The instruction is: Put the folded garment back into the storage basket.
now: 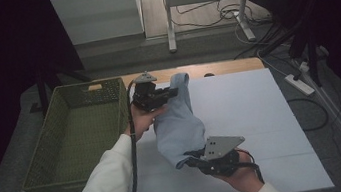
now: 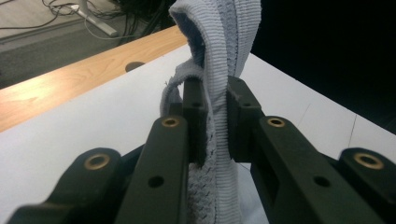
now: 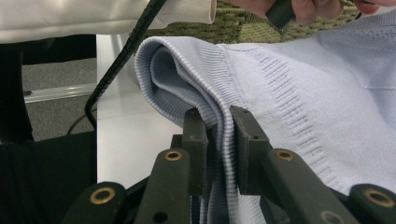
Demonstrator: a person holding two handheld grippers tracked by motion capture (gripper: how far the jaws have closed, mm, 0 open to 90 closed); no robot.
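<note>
A pale blue knitted garment (image 1: 178, 125) hangs stretched above the white table (image 1: 262, 113) between my two grippers. My left gripper (image 1: 170, 93) is shut on its far ribbed edge, near the basket; in the left gripper view the ribbed knit (image 2: 217, 70) is pinched between the black jaws (image 2: 215, 121). My right gripper (image 1: 194, 155) is shut on the near ribbed hem, close to the table's front; in the right gripper view the folded hem (image 3: 205, 88) sits clamped in the jaws (image 3: 219, 140). The garment sags in the middle.
A green mesh basket (image 1: 59, 142) stands left of the table. A wooden strip (image 1: 225, 67) runs along the table's far edge. Cables, a power strip (image 1: 300, 83) and desk legs lie on the floor beyond and to the right.
</note>
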